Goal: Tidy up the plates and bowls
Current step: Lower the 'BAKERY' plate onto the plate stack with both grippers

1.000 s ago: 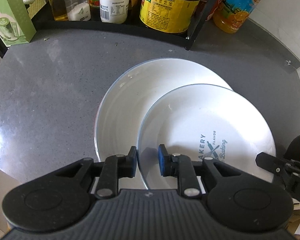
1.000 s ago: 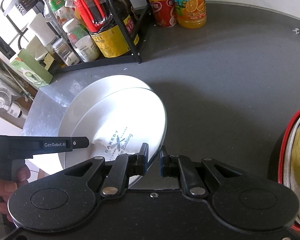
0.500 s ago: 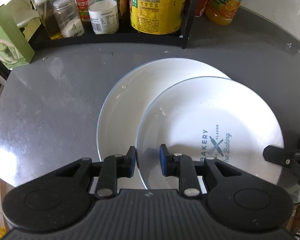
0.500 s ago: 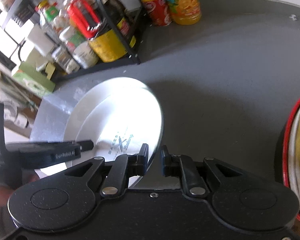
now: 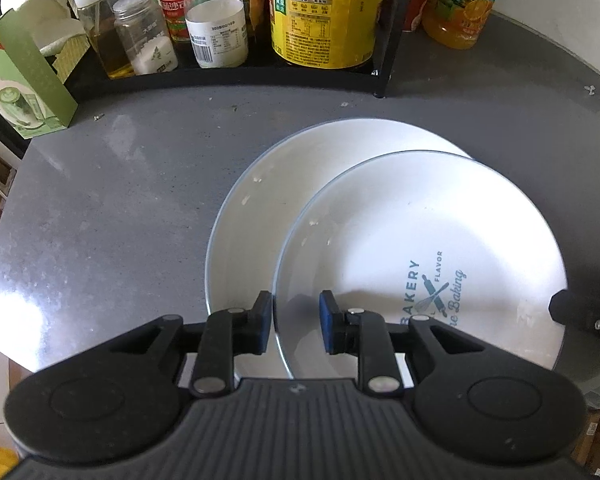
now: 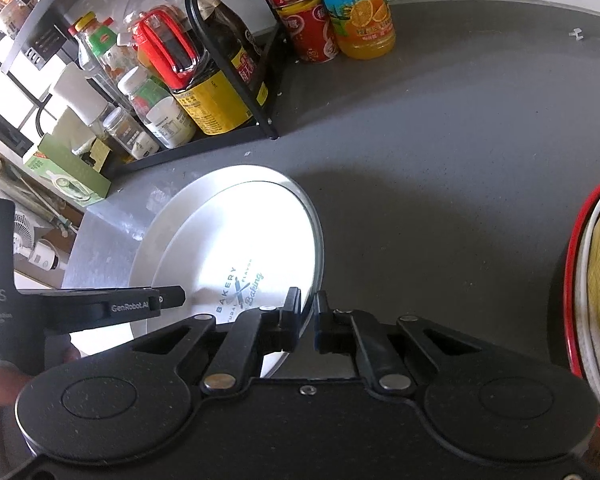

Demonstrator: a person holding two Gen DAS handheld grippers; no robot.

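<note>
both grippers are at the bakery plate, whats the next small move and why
Probably close the left gripper on the rim of the printed plate. Its pads straddle that rim with a gap, while the right gripper pinches the opposite edge. The plate sits off-centre on the plain plate, so a two-sided grip should help recentre it.
</note>
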